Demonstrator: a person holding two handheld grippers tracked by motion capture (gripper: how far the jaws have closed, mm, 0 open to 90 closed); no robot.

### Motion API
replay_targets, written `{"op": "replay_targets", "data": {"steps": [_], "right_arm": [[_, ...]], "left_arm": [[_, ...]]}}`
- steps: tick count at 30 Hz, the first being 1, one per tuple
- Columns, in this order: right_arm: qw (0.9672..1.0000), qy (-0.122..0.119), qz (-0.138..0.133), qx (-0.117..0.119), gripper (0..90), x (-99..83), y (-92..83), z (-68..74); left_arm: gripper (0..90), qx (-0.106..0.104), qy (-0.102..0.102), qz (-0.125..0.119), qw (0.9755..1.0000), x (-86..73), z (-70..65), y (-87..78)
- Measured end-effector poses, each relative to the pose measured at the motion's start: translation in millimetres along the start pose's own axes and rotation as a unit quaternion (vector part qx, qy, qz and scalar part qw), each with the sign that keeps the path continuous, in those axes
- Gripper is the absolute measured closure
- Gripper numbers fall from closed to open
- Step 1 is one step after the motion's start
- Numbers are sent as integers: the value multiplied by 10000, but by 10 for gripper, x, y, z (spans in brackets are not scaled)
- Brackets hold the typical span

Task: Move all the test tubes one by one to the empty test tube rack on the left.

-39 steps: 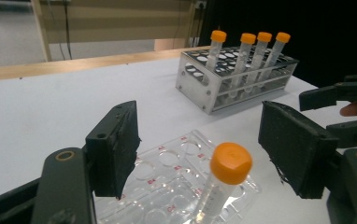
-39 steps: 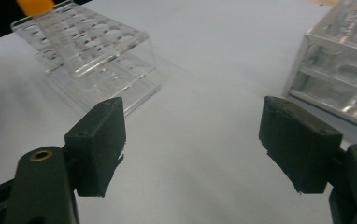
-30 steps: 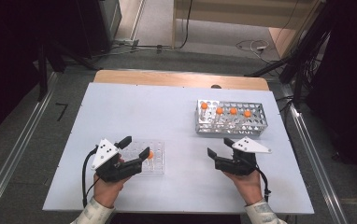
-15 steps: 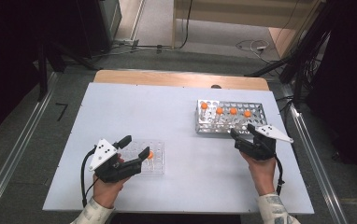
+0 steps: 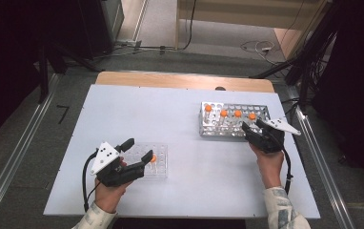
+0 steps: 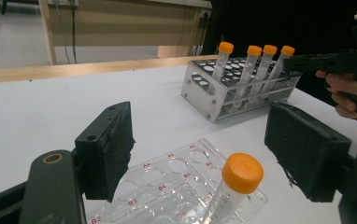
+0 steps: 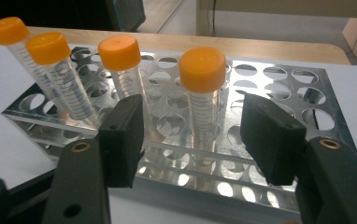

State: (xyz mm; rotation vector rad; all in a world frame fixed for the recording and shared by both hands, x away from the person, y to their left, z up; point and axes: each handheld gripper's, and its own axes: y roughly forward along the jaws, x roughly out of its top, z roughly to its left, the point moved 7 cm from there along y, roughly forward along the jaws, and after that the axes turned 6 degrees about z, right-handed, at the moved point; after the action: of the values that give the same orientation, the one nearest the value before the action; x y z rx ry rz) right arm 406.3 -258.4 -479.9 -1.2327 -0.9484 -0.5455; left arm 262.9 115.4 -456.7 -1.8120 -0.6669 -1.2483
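Right gripper view: the right gripper (image 7: 193, 137) has its jaws spread and just been closing, either side of an orange-capped tube (image 7: 203, 95) without touching it. That tube stands rightmost in the metal rack (image 5: 261, 112) at the table's far right. The left gripper (image 5: 141, 150), jaws spread, hovers over the clear tray (image 5: 160, 169) near left.

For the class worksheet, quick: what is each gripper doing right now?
Left gripper: open, holding nothing, jaws either side of the tube in the clear rack.
Right gripper: open, jaws just closing around a metal-rack tube, not yet gripping.
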Motion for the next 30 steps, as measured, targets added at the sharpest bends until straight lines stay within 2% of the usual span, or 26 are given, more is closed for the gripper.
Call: {"op": "replay_targets", "data": {"steps": [1, 2, 6, 8, 14, 18, 25, 30], "right_arm": [[10000, 0, 0, 0, 402, 0, 0, 0], [10000, -17, 7, -32, 449, 14, 35, -7], [10000, 0, 46, -81, 497, 20, 81, -29], [10000, 22, 59, -50, 553, 23, 111, -37], [9999, -22, 88, -80, 609, 22, 156, -33], [9998, -58, 98, -158, 687, 12, 194, -33], [9998, 40, -149, -146, 708, 84, 117, -70], [9989, 109, -447, -94, 710, 229, -62, -82]], "left_arm": [[238, 1, 3, 4, 10000, 1, 2, -3], [238, -2, -2, -1, 10000, 2, 2, -5], [239, -3, -18, -6, 10000, 3, 8, -7], [239, -8, -3, 4, 10000, 1, 8, -3], [239, -15, -6, 6, 10000, 0, 0, 2], [239, -30, -9, 0, 10000, 0, -7, 4], [239, -21, -18, -20, 10000, 9, -5, -8], [239, -21, -6, -31, 10000, 14, -11, -12]]}}
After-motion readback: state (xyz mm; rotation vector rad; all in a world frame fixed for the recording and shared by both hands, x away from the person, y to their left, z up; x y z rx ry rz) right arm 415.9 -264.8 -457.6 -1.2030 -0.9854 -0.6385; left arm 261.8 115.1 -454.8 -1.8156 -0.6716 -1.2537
